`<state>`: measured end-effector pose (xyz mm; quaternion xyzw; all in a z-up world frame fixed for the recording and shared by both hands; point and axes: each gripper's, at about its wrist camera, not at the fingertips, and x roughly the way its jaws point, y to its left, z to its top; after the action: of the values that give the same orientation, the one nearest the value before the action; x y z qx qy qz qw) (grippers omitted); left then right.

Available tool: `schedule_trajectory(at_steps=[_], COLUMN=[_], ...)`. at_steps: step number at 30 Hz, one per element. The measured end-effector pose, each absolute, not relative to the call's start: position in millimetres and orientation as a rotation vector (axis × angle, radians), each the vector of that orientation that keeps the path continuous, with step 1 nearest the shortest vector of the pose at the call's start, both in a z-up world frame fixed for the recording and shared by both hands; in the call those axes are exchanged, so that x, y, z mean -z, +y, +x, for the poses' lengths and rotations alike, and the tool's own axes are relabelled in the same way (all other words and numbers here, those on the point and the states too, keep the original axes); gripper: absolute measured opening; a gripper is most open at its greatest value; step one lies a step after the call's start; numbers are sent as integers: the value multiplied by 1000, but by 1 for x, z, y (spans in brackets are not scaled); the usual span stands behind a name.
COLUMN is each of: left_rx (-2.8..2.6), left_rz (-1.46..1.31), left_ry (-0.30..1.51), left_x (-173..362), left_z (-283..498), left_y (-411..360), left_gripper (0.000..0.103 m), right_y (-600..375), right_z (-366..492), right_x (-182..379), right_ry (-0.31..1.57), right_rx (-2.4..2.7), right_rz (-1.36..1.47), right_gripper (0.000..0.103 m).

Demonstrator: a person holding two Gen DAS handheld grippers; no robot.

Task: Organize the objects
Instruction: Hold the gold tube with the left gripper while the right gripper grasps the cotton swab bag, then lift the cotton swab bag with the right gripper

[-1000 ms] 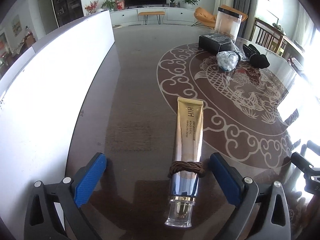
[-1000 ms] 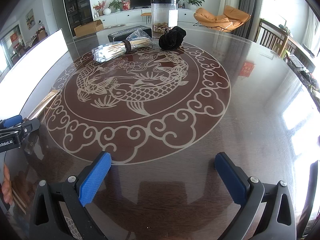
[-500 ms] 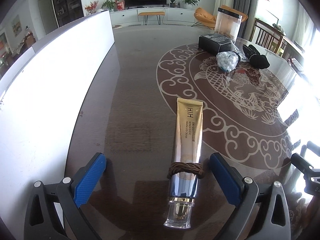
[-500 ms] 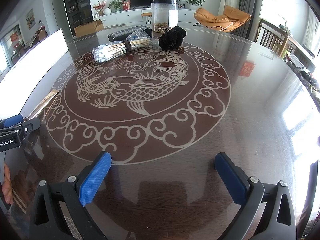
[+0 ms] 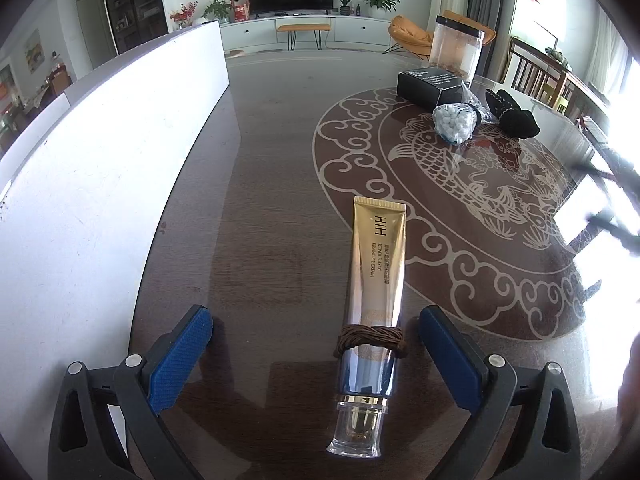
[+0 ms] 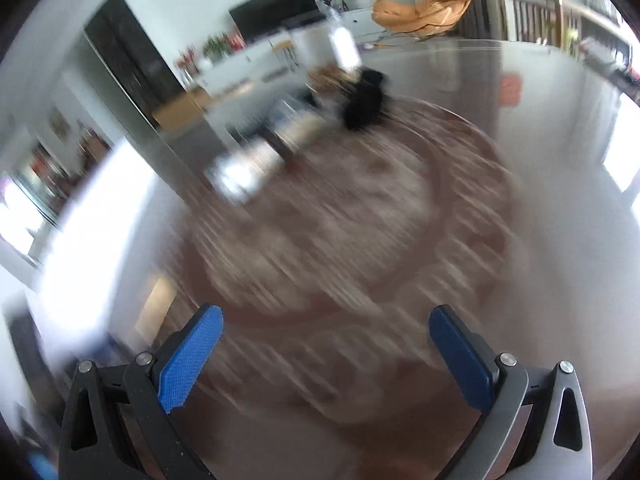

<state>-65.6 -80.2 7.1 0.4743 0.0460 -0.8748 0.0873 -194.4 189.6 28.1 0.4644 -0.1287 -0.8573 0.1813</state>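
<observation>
A gold cream tube (image 5: 374,280) with a clear cap and a brown cord band (image 5: 370,338) lies on the dark table (image 5: 260,216). Its cap end sits between the blue pads of my left gripper (image 5: 314,344), nearer the right pad, and the jaws stand wide open around it. Far right lie a bag of cotton swabs (image 5: 454,122), a black box (image 5: 428,84), a black cloth (image 5: 514,114) and a clear jar (image 5: 456,46). The right wrist view is badly blurred; my right gripper (image 6: 324,338) is open and holds nothing, high over the table. The black cloth (image 6: 364,100) shows far ahead.
A tall white board (image 5: 100,152) runs along the table's left edge. A blurred dark shape (image 5: 612,208), likely the right gripper, crosses the left wrist view's right side. Wooden chairs (image 5: 536,76) stand past the table's far right rim.
The right gripper has swung fast, tilting and lifting, so its view is now smeared. In the left wrist view it has moved up at the right. The left gripper and tube are unchanged.
</observation>
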Motion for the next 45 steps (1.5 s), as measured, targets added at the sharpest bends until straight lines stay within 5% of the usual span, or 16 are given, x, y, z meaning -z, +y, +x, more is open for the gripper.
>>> schedule_trajectory(at_steps=[8, 9, 11, 14, 17, 26, 34, 39, 42, 45], left_rx=[2606, 2606, 2606, 2606, 2607, 2608, 2609, 2609, 2609, 2609], left_rz=[1412, 1412, 1411, 1411, 1412, 1411, 1411, 1411, 1411, 1411], left_ry=[136, 136, 137, 138, 137, 136, 135, 136, 136, 135], left_x=[-7, -7, -7, -7, -7, -7, -7, -7, -7, -7], left_z=[-66, -66, -67, -69, -69, -71, -71, -71, -71, -71], left_y=[-80, -80, -79, -79, -80, -80, -80, -80, -80, -80], left_gripper=[103, 103, 103, 103, 103, 103, 103, 103, 103, 103], right_y=[89, 83, 79, 91, 108, 202, 257, 262, 259, 254], right_z=[-315, -318, -316, -298, -264, -95, -52, -49, -49, -54], right_x=[-17, -14, -14, -15, -15, -15, -15, -12, -9, -4], right_ry=[-403, -340, -237, -262, -201, -54, -80, -99, -73, -25], right_rx=[2381, 2417, 2474, 2411, 2407, 2558, 2688, 2676, 2671, 2687], right_rz=[1546, 1561, 1552, 1533, 1491, 1332, 1304, 1303, 1314, 1328], right_gripper=[100, 95, 55, 41, 37, 37, 39, 76, 78, 91])
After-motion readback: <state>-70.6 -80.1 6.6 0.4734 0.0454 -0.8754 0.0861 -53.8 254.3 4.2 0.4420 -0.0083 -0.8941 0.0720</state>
